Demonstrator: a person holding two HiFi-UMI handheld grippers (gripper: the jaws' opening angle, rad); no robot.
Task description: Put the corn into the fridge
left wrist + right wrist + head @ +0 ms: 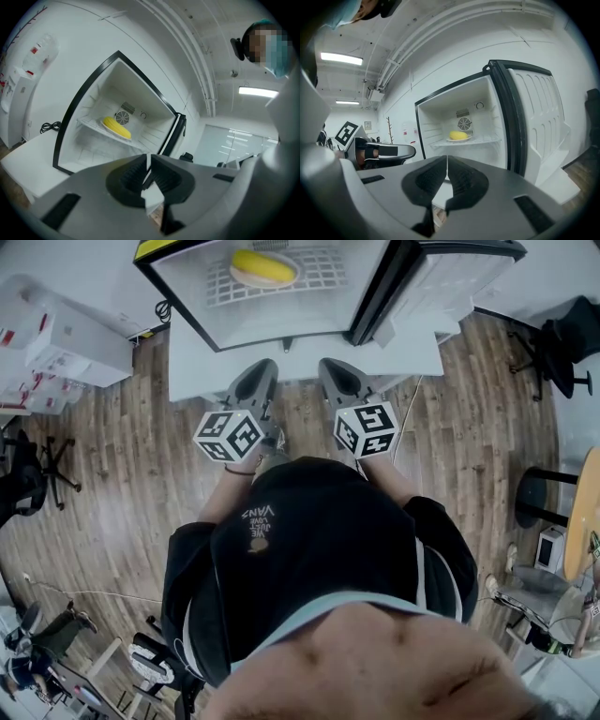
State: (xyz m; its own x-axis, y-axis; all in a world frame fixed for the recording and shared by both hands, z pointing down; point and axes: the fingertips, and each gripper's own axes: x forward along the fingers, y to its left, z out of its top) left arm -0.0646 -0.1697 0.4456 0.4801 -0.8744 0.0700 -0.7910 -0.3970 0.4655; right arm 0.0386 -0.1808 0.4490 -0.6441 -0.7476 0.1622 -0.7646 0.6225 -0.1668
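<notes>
**A:** The corn [263,268] is in the fridge [192,301]! It's lying on the wire shelf [323,273], back by the little round fan [464,123].

**B:** And both tools are clear of it. The left tongs [148,159] are pressed together with nothing between them. The right tongs [446,161] are the same, shut on air.

**A:** They're held side by side in front of the person's body. Both point roughly level at the open cabinet, well apart from that shelf.

**B:** Makes sense to me. With nothing left to carry, there's no reason to spread them.

**A:** The door [534,122] stands swung wide on the right, and the fridge sits on a white tabletop [309,362].

**B:** I'd call the placing done. The corn rests flat and well in from the shelf's front edge, so it's unlikely to roll out.

**A:** If that door needs shutting, the right tongs look nearer to it. The task doesn't ask for that, though.
</notes>
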